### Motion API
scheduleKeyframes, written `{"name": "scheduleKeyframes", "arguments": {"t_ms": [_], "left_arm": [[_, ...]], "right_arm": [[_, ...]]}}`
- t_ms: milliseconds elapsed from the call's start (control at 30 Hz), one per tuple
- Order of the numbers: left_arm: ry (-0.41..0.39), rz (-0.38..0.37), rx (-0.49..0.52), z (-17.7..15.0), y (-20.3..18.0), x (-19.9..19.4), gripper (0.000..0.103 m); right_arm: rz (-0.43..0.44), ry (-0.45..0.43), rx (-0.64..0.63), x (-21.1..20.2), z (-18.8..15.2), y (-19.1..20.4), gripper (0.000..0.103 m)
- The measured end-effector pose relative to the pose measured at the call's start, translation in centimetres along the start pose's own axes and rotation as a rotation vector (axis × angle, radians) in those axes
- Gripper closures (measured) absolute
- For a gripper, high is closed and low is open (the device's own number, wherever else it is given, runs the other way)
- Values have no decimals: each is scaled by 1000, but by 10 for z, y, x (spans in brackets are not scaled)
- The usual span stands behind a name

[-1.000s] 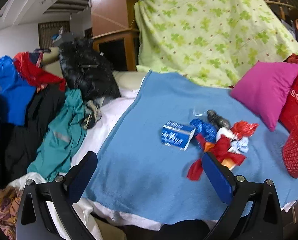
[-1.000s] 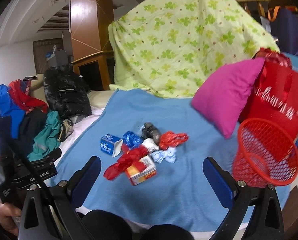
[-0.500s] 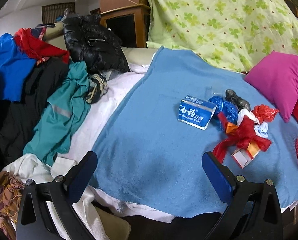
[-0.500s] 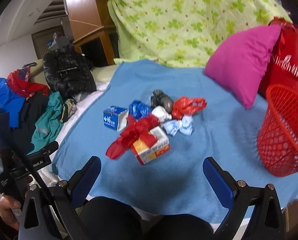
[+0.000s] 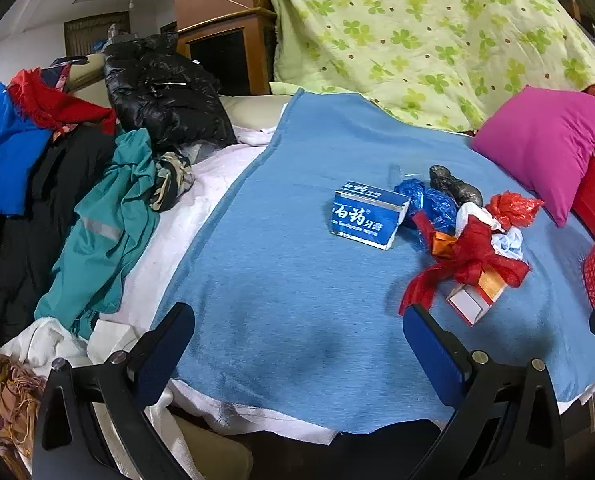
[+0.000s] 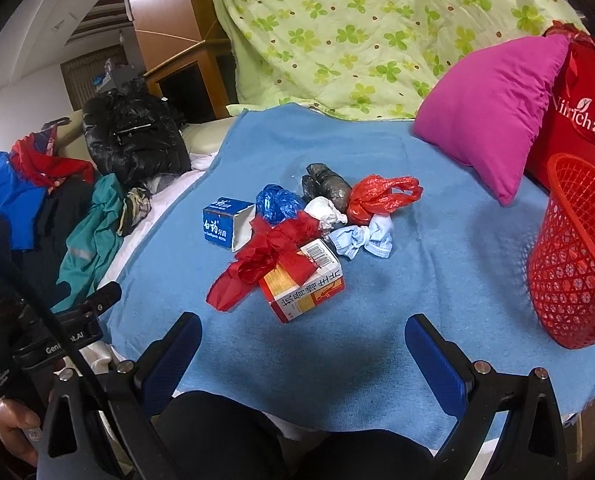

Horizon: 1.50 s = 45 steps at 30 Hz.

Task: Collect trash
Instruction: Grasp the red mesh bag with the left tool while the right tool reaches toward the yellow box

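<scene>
A heap of trash lies on the blue blanket (image 6: 437, 264): a blue toothpaste box (image 6: 224, 227), a red ribbon (image 6: 265, 264) over an orange-and-white box (image 6: 305, 288), a blue wrapper (image 6: 278, 202), a dark crumpled bag (image 6: 326, 182), a red plastic bag (image 6: 377, 197), white paper (image 6: 324, 212) and a pale blue mask (image 6: 364, 240). The red mesh basket (image 6: 577, 256) stands at the right. My right gripper (image 6: 302, 352) is open and empty, short of the heap. My left gripper (image 5: 297, 344) is open and empty; the blue box (image 5: 367, 220) and the ribbon (image 5: 469, 264) lie ahead to its right.
A magenta pillow (image 6: 493, 108) and a red shopping bag (image 6: 585, 112) sit behind the basket. A green clover sheet (image 6: 377, 28) drapes the back. Piled clothes (image 5: 97, 208) and a black jacket (image 5: 165, 96) lie at the left.
Both grippers have moved closer to the blanket and tilted downward; the trash heap looks larger in both views. Nothing has been picked up.
</scene>
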State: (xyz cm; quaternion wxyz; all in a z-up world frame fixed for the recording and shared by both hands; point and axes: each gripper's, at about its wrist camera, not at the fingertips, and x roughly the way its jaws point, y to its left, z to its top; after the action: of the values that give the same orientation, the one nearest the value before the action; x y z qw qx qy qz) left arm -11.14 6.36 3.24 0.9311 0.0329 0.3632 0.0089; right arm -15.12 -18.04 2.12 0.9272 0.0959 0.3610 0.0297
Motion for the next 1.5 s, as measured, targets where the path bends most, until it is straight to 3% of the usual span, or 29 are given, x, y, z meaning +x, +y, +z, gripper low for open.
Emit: {"name": "scheduleKeyframes", "arguments": {"t_ms": [200, 400, 567, 700, 767, 833, 967, 1033, 1267, 1500], "left_arm": [[9, -52, 32, 6, -18, 7, 0], [34, -207, 94, 25, -57, 32, 0], [124, -311, 110, 36, -91, 69, 4], [172, -391, 113, 38, -110, 85, 15], [212, -421, 116, 40, -121, 97, 29], [252, -468, 111, 39, -125, 106, 51], [292, -547, 47, 38, -121, 114, 68], [284, -569, 35, 38, -117, 110, 86], [204, -628, -31, 39, -76, 89, 88], [119, -587, -60, 34, -34, 67, 88]], "right_arm": [[-12, 14, 23, 12, -1, -10, 0], [-40, 21, 65, 23, -2, -32, 0], [-71, 18, 107, 26, -1, -55, 0], [-84, 22, 148, 31, -2, -72, 0], [-86, 29, 169, 33, -3, -79, 0], [-86, 33, 176, 35, -4, -82, 0], [-92, 33, 171, 37, -4, -81, 0], [-88, 34, 171, 39, -2, -80, 0], [-31, 49, 151, 51, 7, -58, 0], [2, 72, 131, 69, 20, -31, 0]]}}
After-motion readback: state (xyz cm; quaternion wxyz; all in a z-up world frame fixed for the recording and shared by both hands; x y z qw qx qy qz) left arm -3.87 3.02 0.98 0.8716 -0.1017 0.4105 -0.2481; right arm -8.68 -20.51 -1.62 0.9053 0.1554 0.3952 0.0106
